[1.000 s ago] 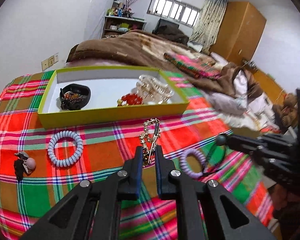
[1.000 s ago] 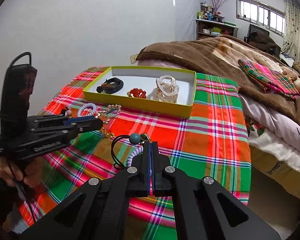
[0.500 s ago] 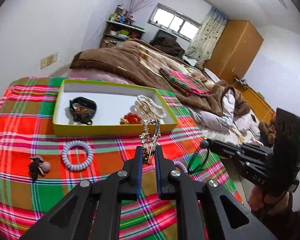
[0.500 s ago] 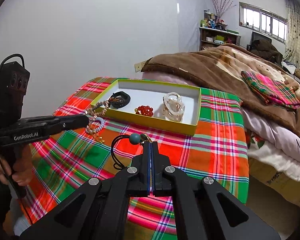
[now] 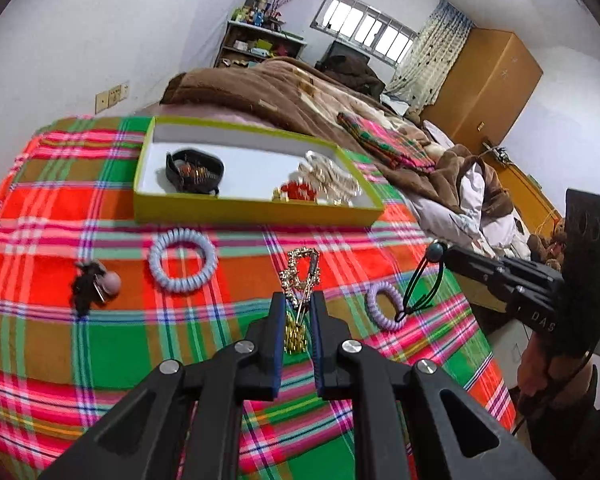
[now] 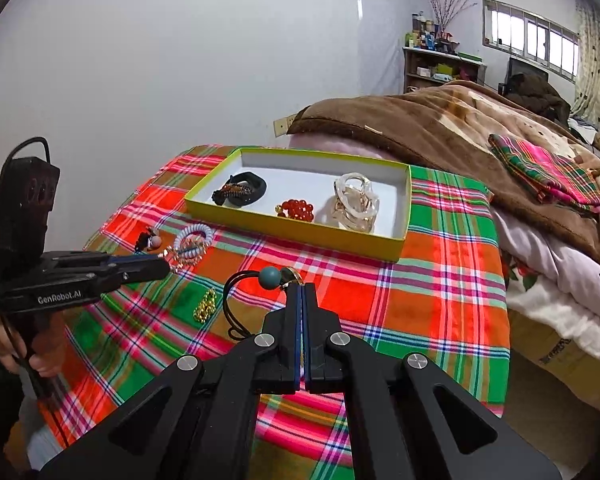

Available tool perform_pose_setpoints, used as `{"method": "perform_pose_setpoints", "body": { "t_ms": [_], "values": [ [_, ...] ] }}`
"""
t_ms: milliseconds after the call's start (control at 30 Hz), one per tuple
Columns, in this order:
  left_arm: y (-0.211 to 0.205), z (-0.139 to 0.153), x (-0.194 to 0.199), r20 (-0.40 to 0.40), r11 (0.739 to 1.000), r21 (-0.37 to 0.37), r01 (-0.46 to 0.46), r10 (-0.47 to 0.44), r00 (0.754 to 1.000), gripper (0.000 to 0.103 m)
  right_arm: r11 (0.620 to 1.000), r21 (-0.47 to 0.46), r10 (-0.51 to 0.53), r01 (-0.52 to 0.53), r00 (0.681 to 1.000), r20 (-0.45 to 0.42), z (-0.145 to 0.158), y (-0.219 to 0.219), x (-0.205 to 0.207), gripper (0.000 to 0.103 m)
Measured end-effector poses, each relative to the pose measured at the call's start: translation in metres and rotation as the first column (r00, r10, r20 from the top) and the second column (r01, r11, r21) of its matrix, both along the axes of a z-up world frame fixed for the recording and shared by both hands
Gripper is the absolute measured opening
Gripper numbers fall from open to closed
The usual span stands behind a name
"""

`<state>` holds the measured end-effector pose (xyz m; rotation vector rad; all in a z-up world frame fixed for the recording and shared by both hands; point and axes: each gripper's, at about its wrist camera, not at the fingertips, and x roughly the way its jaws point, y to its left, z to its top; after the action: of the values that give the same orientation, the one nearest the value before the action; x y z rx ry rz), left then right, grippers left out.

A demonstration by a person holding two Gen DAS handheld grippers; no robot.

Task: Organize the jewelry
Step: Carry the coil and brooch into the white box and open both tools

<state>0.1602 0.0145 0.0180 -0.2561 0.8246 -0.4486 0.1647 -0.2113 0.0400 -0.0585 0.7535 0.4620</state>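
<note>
Above the near half of the plaid-covered surface [image 5: 40, 208], your left gripper [image 5: 298, 312] is nearly closed, pinching a gold chain clip [image 5: 300, 276] whose ornate end sticks out ahead of the fingers while a cluster of small gold beads dangles below them. Your right gripper [image 6: 302, 292] is fully closed on a black cord with a teal bead [image 6: 269, 277]; the cord loop hangs free to the side of the fingers.

By the look of it, the step in hand is carrying both pieces to the yellow-green tray [image 6: 296, 224], which sits toward the far edge of the surface. It already holds a black band [image 6: 240, 192], red beads [image 6: 298, 210] and a clear claw clip [image 6: 356, 202]. The barest floor lies in the middle, between the black band and the red beads, so aim there.

Keep both grips firm until each piece is over the tray wall. Lift the left gripper enough that the dangling beads clear the near rim instead of snagging on it. Bring the grippers in one at a time, since they work close together. Lower before you release, so the chain does not spill out.

Left on the cloth near the tray's front wall are a pale blue spiral tie [image 5: 182, 260], a dark charm piece [image 5: 94, 286] and a lilac spiral tie [image 5: 384, 306]
</note>
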Motion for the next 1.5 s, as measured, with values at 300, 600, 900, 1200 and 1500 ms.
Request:
{"method": "perform_pose_setpoints", "body": {
  "t_ms": [300,600,900,1200,1500],
  "values": [
    [-0.003,0.022,0.023,0.038,0.999,0.014,-0.036,0.036,0.999,0.012,0.999,0.032,0.006,-0.007,1.000,0.024,0.019,0.010,0.027,0.000],
    [0.002,0.031,0.060,0.072,0.995,0.068,-0.071,0.066,0.995,0.012,0.999,0.049,-0.020,0.019,1.000,0.017,0.019,0.022,0.077,0.000],
    [0.016,0.024,0.102,0.074,0.986,0.114,-0.121,0.113,0.991,0.012,0.999,0.039,-0.028,0.029,0.999,-0.024,0.001,0.042,0.129,0.000],
    [0.020,-0.005,0.122,0.039,0.979,0.150,-0.136,0.132,0.991,0.012,1.000,0.004,-0.010,0.010,0.996,-0.091,-0.029,0.058,0.151,0.000],
    [0.028,-0.007,0.120,0.033,0.982,0.124,-0.143,0.140,0.990,0.026,1.000,0.011,-0.003,0.004,0.997,-0.082,-0.027,0.056,0.144,0.014]
  ]
}}
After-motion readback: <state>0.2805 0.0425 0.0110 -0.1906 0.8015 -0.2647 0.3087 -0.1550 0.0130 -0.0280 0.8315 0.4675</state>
